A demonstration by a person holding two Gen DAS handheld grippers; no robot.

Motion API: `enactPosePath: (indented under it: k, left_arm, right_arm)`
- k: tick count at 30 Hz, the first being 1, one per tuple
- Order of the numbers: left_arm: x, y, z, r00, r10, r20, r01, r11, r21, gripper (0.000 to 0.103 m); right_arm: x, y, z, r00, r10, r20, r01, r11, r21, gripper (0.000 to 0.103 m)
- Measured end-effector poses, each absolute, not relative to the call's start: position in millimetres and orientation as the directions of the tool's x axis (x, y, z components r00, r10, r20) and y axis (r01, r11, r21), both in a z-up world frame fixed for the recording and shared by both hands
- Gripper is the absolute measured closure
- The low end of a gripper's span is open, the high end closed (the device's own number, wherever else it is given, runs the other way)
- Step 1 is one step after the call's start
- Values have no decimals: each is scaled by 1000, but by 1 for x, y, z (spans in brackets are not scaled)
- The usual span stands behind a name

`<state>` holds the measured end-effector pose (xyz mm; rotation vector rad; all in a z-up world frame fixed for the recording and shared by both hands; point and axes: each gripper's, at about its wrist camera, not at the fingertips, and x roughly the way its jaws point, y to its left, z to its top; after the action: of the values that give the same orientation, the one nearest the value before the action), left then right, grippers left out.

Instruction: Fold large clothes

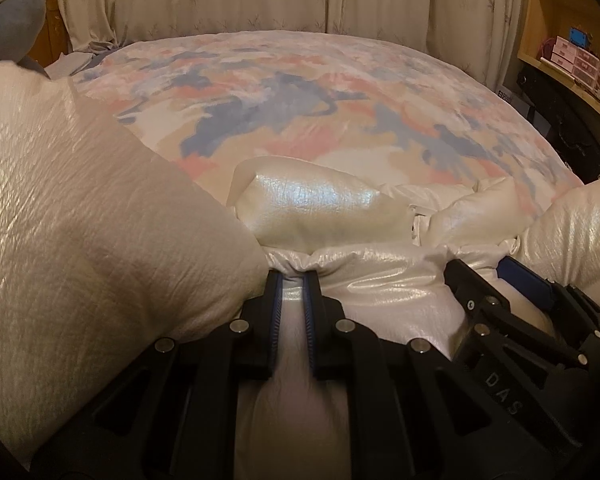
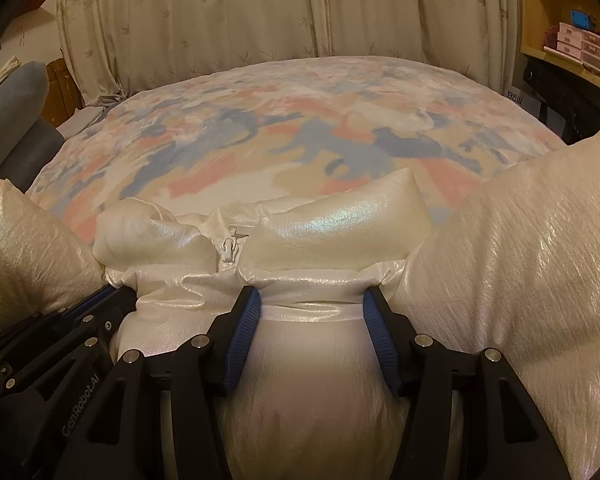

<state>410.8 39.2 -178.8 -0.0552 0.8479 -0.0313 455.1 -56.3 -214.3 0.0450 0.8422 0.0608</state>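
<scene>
On the near edge of the bed lies a pearly white padded jacket (image 2: pixel 324 224), its puffed collar facing the far curtain and its white zipper pull (image 2: pixel 229 247) sitting at the neck between the two collar halves. Both puffy sleeves rise at the flanks: one fills the left of the left wrist view (image 1: pixel 80 208), the other the right of the right wrist view (image 2: pixel 520 260). Left claw (image 1: pixel 293 276): clenched tight on a pinched fold of the jacket just below the collar, the blue-ribbed pads almost meeting with fabric bunched at their tips. Right claw (image 2: pixel 310 294): set about half apart around a thick roll of the jacket near the collar seam; its blue pads (image 2: pixel 244 320) lie against the bulging fabric on both sides, so it grasps the garment. The two claws stand side by side, each visible at the edge of the other's view. Beneath and beyond the jacket spreads a bedspread (image 1: pixel 300 96) printed in blue, pink and cream patches. Cream curtains (image 2: pixel 260 12) with a sparse leaf motif hang behind the bed. A wooden shelf (image 1: pixel 548 20) holding pink boxes stands at the right; a grey-blue cushion-like object (image 2: pixel 16 104) rests at the left.
</scene>
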Motion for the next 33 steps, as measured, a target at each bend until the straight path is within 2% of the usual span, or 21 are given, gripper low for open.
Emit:
enactPosePath:
  k: [7, 11, 14, 16, 21, 25, 28, 33]
  left_arm:
    - [422, 52, -170, 594, -101, -798, 84, 994, -63, 94]
    - [422, 68, -162, 583, -100, -806, 85, 995, -62, 101]
    - [422, 90, -152, 582, -108, -806, 63, 994, -87, 101]
    - [422, 110, -144, 594, -81, -801, 25, 996, -82, 101]
    - [422, 163, -130, 599, -44, -800, -58, 993, -98, 102]
    - [415, 190, -123, 600, 3, -800, -92, 994, -65, 102]
    - [409, 200, -120, 595, 29, -803, -116, 992, -50, 102]
    - [394, 197, -110, 590, 68, -805, -129, 992, -11, 101]
  right_arm:
    - [463, -73, -202, 607, 157, -779, -96, 988, 124, 49]
    - [467, -99, -189, 601, 161, -783, -91, 987, 133, 51]
    - [467, -130, -179, 600, 172, -781, -68, 984, 165, 60]
    - [468, -152, -172, 602, 175, -779, -56, 982, 178, 62]
    - [462, -205, -156, 628, 153, -763, -26, 984, 176, 62]
    - [449, -256, -147, 650, 94, -754, 69, 981, 181, 61]
    - [439, -286, -145, 649, 70, -757, 135, 969, 205, 57]
    - [411, -299, -129, 661, 38, -750, 151, 972, 182, 53]
